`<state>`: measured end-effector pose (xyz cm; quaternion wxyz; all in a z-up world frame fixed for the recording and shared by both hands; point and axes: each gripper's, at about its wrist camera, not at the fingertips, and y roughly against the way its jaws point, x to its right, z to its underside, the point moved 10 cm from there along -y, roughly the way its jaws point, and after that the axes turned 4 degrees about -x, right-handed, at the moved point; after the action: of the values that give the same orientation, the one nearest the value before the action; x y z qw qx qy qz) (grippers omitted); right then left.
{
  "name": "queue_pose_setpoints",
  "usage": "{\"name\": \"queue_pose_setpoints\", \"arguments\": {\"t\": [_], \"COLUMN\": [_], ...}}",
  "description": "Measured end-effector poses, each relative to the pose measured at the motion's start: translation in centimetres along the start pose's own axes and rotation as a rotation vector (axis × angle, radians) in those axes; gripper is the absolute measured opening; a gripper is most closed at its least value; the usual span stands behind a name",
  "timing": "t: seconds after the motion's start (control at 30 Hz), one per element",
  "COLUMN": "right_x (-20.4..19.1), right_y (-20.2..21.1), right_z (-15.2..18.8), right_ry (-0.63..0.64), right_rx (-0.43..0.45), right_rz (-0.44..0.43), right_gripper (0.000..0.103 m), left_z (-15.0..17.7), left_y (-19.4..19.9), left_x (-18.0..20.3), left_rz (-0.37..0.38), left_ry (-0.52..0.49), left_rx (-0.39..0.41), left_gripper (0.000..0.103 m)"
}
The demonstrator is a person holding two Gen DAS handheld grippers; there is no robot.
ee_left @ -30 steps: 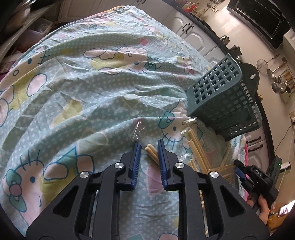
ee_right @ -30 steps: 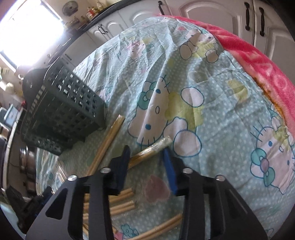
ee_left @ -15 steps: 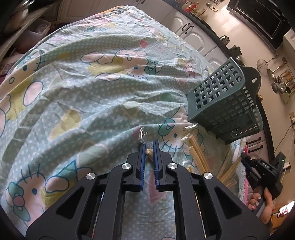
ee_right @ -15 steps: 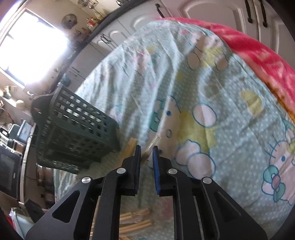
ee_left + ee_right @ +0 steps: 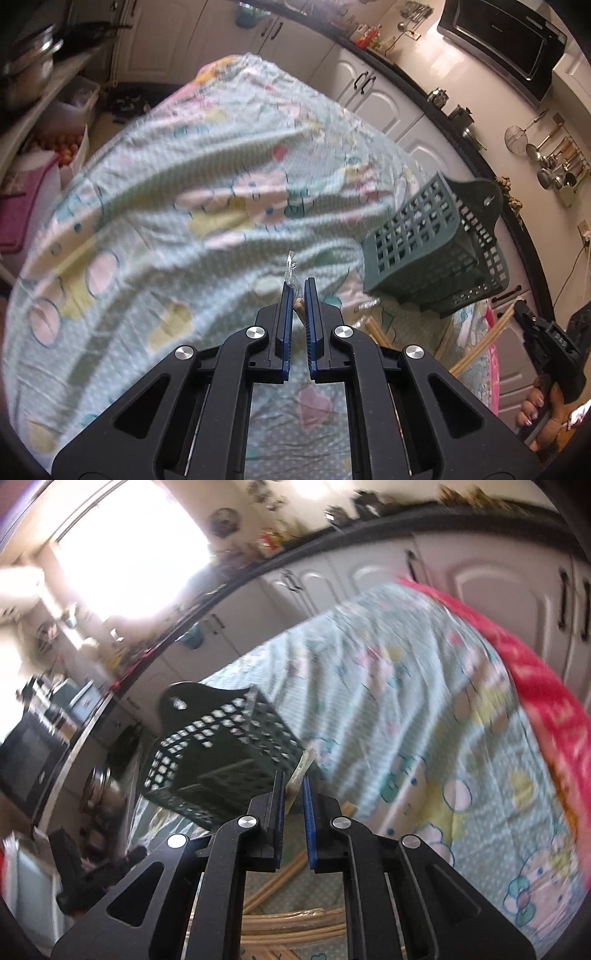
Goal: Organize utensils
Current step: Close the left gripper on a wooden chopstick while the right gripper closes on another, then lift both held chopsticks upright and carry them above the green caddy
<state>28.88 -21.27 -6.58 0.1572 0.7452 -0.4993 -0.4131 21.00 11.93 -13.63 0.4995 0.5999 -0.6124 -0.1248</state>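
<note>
bamboo chopsticks in a clear wrapper (image 5: 294, 291) are clamped between the blue pads of the left tool (image 5: 298, 291); the wrapper tip sticks out just past the pads. the right tool (image 5: 293, 781) is likewise clenched on a second wrapped pair of chopsticks (image 5: 301, 770), whose end projects forward and up from the narrow gap. both tools are raised above the bench, which is covered by a light blue cartoon-print cloth (image 5: 192, 206). a dark green lattice basket (image 5: 436, 243) stands on the cloth, ahead and to the right of the left tool and ahead and to the left of the right tool (image 5: 221, 746). loose chopsticks (image 5: 295, 928) lie on the cloth below the right tool, near the basket. in the left wrist view the right tool appears at the far right edge (image 5: 546, 343), held by a hand (image 5: 543, 413). a red blanket (image 5: 546, 686) edges the cloth.
</note>
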Motion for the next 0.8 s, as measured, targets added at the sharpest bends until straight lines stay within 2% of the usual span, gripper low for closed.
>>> {"name": "queue_pose_setpoints", "arguments": {"t": [0.17, 0.37, 0.8], "right_x": [-3.4, -7.7, -13.9], "right_y": [0.9, 1.9, 3.7], "right_z": [-0.2, -0.2, 0.2], "right_ry": [0.128, 0.263, 0.426], "right_rx": [0.016, 0.042, 0.062], "right_rz": [-0.025, -0.058, -0.115], "right_gripper": [0.008, 0.007, 0.006], "left_z": [-1.7, -3.1, -3.4], "left_y": [2.2, 4.9, 8.0], "left_x": [0.9, 4.2, 12.6], "left_rz": [0.005, 0.041, 0.139], "left_ry": [-0.036, -0.11, -0.29], "left_rx": [0.059, 0.116, 0.153], "left_gripper": [0.003, 0.003, 0.003]}}
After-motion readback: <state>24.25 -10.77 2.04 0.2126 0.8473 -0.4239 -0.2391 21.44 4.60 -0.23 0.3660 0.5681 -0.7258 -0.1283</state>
